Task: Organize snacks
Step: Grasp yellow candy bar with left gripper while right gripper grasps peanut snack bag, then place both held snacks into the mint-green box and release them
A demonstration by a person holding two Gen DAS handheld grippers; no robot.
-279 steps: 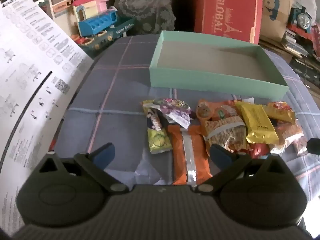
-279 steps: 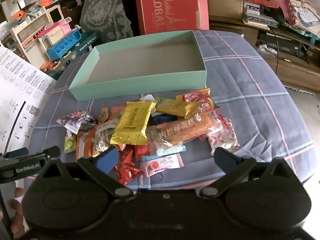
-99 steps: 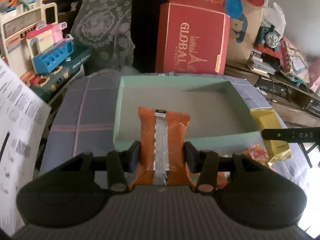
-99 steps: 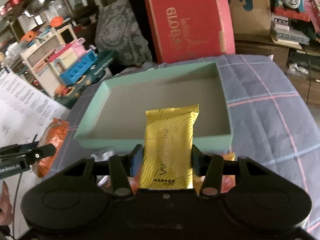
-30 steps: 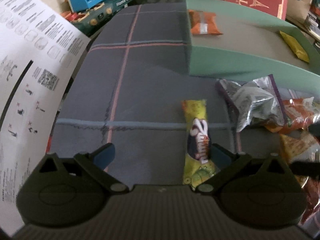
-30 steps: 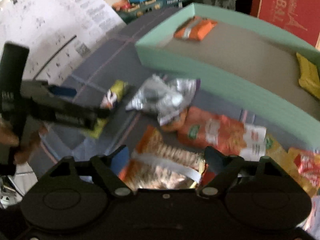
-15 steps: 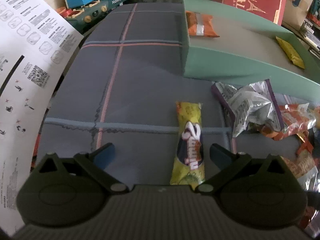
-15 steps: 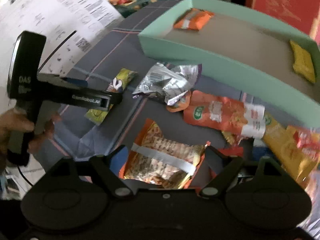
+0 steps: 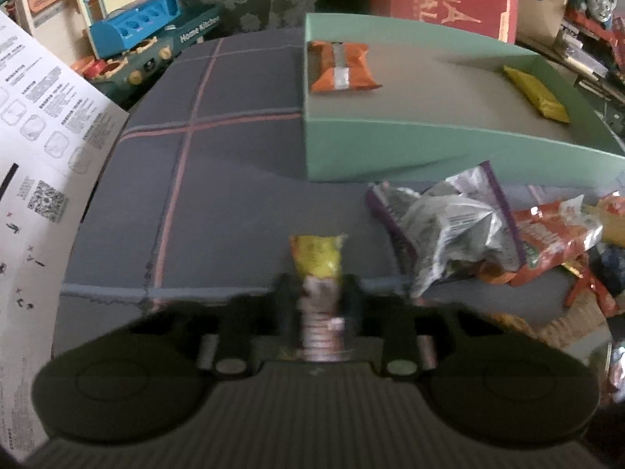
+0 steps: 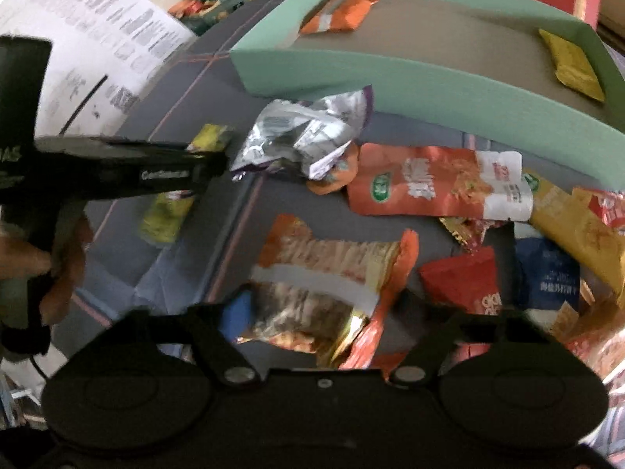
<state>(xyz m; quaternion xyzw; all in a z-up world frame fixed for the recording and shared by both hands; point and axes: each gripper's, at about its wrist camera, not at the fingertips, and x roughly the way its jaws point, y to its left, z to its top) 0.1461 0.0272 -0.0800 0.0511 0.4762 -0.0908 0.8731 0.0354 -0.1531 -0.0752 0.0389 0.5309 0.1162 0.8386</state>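
Left wrist: my left gripper [image 9: 317,305] has just clamped the yellow snack stick [image 9: 317,262]; the right gripper [image 10: 316,312] has been narrowing around the noodle packet [image 10: 324,273], so I lift both straight, without tugging neighbours.

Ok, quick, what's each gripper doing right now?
Left gripper: just closed, shut on the yellow snack stick.
Right gripper: jaws just been closing around the orange noodle-snack packet; contact cannot be told.
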